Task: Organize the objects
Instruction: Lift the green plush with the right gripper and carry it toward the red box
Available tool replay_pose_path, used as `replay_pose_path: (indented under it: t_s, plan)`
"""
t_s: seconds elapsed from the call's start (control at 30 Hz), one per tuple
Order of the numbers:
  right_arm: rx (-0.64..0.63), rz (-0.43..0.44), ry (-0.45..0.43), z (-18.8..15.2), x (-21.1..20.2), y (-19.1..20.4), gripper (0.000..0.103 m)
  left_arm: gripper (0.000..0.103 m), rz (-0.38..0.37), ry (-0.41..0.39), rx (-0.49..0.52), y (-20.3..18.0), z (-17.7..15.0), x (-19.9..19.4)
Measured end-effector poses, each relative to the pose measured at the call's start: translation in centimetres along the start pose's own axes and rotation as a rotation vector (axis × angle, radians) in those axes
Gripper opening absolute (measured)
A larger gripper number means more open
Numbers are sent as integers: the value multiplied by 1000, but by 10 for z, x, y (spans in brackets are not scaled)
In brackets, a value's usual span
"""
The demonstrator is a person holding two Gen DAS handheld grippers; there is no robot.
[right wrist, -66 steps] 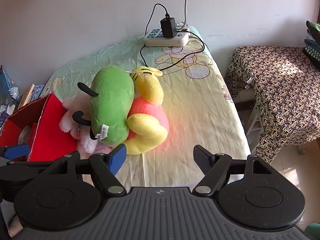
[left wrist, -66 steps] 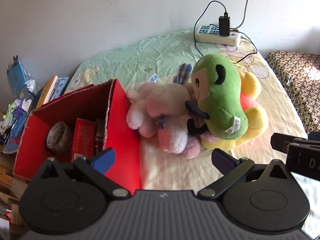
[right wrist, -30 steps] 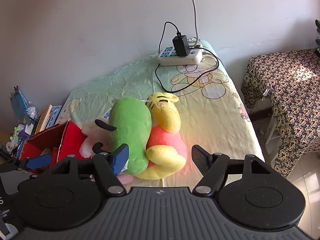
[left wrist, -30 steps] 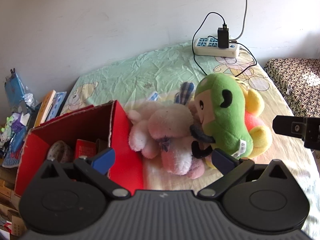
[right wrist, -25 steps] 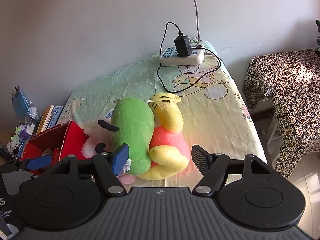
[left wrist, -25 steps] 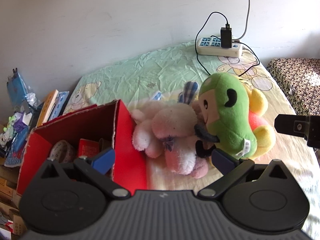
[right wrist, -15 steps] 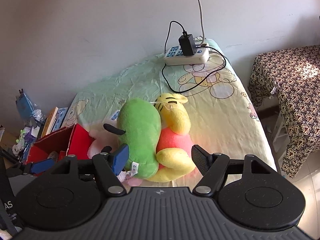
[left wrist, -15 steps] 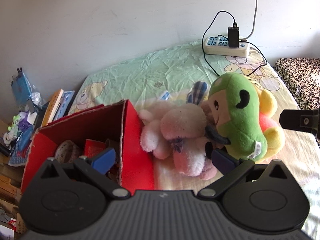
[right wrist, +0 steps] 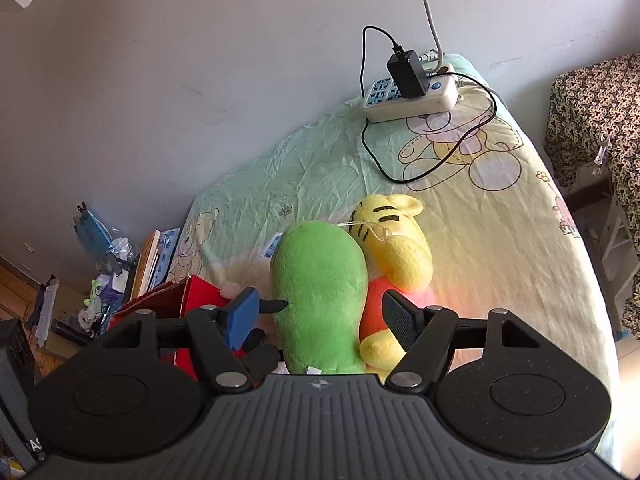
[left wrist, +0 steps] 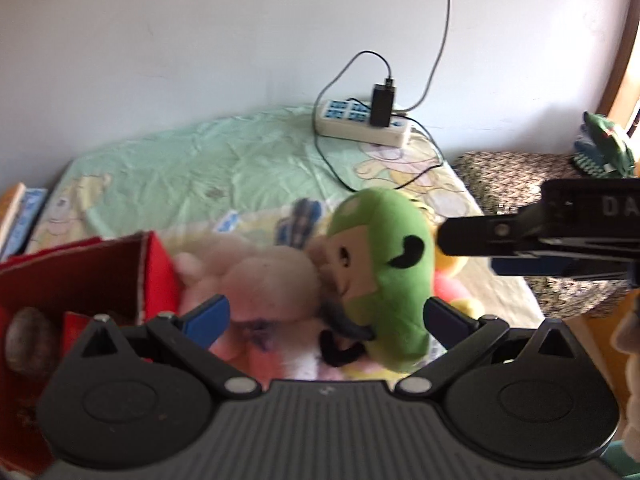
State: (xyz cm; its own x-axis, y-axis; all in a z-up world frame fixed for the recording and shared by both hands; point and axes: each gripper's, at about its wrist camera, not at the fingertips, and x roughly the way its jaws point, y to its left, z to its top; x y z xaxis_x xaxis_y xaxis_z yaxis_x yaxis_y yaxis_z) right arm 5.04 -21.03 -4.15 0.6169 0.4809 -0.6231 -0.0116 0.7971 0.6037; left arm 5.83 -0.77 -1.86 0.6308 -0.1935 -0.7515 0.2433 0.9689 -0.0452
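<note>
- Both grippers moved in toward the green toy (right wrist: 320, 292); left gripper (left wrist: 326, 316) and right gripper (right wrist: 320, 316) jaws apart, nothing gripped.
- Red box (left wrist: 80, 272) left of toys on bed (right wrist: 500, 240).

A green plush toy (right wrist: 320, 292) with black limbs lies beside a yellow, black-striped tiger plush (right wrist: 394, 240) and a pale pink plush (left wrist: 256, 280). The box (left wrist: 158, 276) is red. The bed sheet (right wrist: 500, 224) shows cartoon bears on mint and cream.
</note>
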Motion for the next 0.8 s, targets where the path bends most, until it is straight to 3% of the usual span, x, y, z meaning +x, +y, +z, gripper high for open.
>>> replay_pose_path:
  t_s: [0.17,0.37,0.5,0.6,0.67,0.8]
  plan:
    - [64,57,50,5,16,-13,66,103,-79,5,-21,-6,6,11]
    - [106,116,101,10,33,-19,64,103,-100,13,12,-14,12,26]
    - [117,126,119,11,42,-22,64,101,-127,34,-26,-9,16,42]
    - [134,145,128,12,46,-24,63,90,-162,55,-57,-4,18,50]
    - [127,150,130,12,47,-24,61,75,-194,73,-63,-3,18,55]
    - [122,149,123,13,46,-24,58,72,-196,66,-52,-6,17,55]
